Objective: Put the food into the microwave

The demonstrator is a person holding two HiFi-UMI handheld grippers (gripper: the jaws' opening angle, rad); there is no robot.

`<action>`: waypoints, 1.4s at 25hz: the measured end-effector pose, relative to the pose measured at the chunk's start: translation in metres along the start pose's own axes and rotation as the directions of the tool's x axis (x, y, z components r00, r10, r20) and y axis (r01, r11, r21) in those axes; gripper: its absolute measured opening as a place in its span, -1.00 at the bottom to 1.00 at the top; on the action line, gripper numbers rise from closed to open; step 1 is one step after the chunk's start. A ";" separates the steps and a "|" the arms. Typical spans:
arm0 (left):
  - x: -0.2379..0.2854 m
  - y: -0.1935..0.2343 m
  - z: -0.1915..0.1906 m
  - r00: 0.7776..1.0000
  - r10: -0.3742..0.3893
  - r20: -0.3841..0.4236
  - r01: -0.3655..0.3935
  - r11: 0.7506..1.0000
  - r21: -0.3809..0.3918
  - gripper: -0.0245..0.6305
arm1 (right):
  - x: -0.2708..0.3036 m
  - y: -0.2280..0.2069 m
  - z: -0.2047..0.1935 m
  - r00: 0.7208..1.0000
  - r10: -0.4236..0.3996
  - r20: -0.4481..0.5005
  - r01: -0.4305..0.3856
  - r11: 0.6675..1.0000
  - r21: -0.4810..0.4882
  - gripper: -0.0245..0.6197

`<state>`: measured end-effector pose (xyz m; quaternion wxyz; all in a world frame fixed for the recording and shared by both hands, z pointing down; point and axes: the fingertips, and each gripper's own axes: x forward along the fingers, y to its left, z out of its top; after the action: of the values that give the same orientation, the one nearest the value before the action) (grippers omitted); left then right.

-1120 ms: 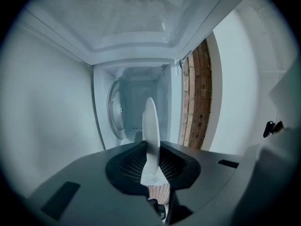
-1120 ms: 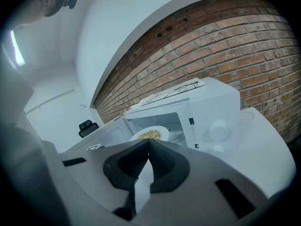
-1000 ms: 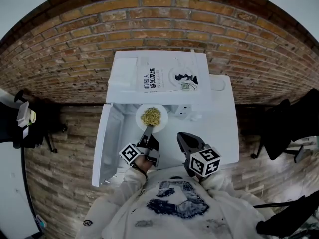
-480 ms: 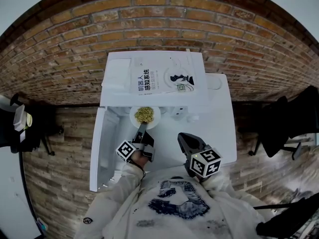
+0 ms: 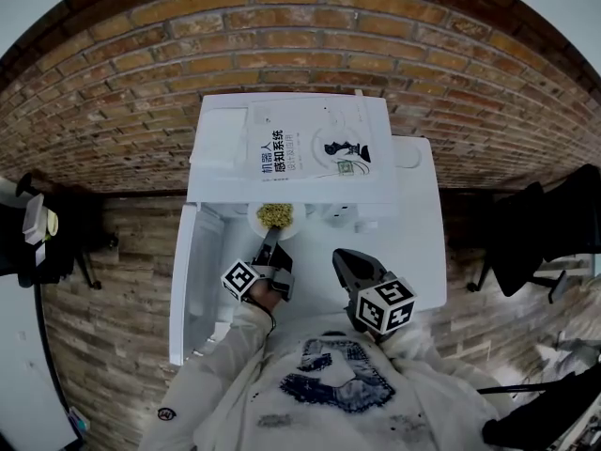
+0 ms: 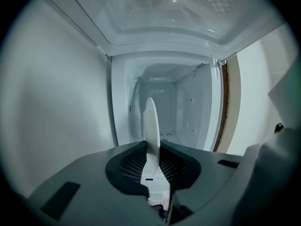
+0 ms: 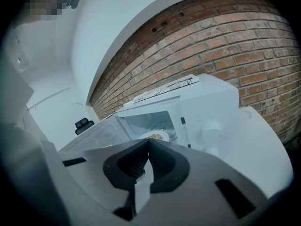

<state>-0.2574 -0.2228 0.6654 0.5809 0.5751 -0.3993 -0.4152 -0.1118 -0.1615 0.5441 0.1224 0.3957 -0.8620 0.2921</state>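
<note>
Sleeves of a white top are nearest, at the front edge of the white table (image 5: 418,252). Just past them the right gripper (image 5: 344,259) hangs over the table's front part, jaws pressed together w/ nothing in them. The left gripper (image 5: 270,241) pinches the near rim of the plate (image 5: 274,216), which shows as a thin white edge in the left gripper view. The plate w/ the food (image 5: 273,213) is about halfway through the mouth of the microwave (image 5: 221,134), held flat. Can't tell if it rests on anything yet.

Step in hand: sliding the plate in. The next move prob. needs a push deeper, a soft drop onto the floor inside, then letting go & pulling back w/o tipping it.

The door (image 5: 191,280) hangs open at the table's left edge, out of the way. A book (image 5: 310,148) lies on top of the microwave. Behind is a brick wall (image 5: 300,45). Black chairs (image 5: 535,242) stand well off to the right. Nothing blocks the way in.
</note>
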 end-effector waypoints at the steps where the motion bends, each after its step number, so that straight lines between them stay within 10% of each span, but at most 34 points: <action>1: -0.001 0.005 0.001 1.000 0.016 0.001 -0.016 1.000 0.006 -0.72 | 0.001 0.000 0.000 1.000 0.001 -0.003 -0.001 1.000 -0.001 -0.88; 35: 0.031 0.034 0.013 0.998 0.061 -0.008 -0.062 0.998 -0.012 -0.71 | 0.014 0.000 -0.002 0.999 0.010 -0.048 -0.010 1.000 -0.014 -0.88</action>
<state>-0.2582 -0.2566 0.6989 0.5985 0.5607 -0.4120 -0.3972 -0.1206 -0.1686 0.5519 0.1445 0.3834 -0.8629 0.2959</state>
